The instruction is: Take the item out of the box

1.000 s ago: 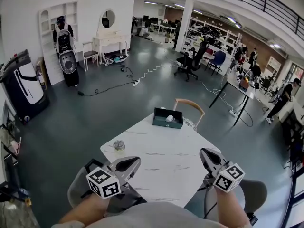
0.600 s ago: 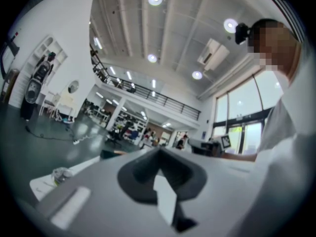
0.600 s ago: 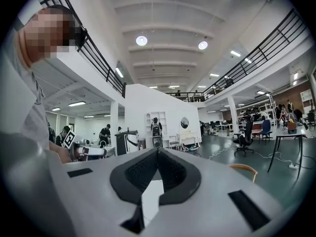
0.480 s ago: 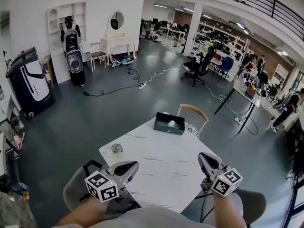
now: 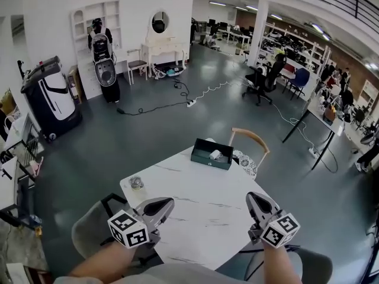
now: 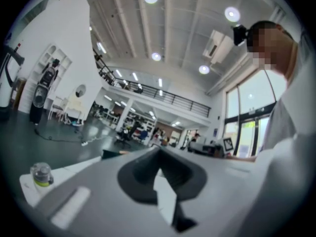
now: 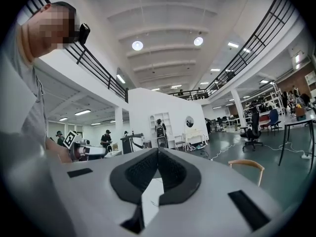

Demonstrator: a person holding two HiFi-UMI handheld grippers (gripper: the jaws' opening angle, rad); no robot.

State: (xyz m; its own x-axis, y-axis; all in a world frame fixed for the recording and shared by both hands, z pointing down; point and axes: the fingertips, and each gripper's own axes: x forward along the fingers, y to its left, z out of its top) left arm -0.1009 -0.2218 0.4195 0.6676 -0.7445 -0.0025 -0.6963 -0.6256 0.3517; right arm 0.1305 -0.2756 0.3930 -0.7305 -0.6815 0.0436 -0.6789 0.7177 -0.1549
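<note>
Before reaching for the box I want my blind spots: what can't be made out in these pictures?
Item in the box: head view, too small to identify, just a pale shape.
Box: right gripper view, hidden behind the body of the right gripper.
Jar contents: too small in head view, blurred in left gripper view.
Table near edge: head view, covered by the person's arms and body.

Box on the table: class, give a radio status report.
Left gripper and right gripper shut, empty, at near edge. Box at far edge, item inside, untouched. Jar at left, off the path.
</note>
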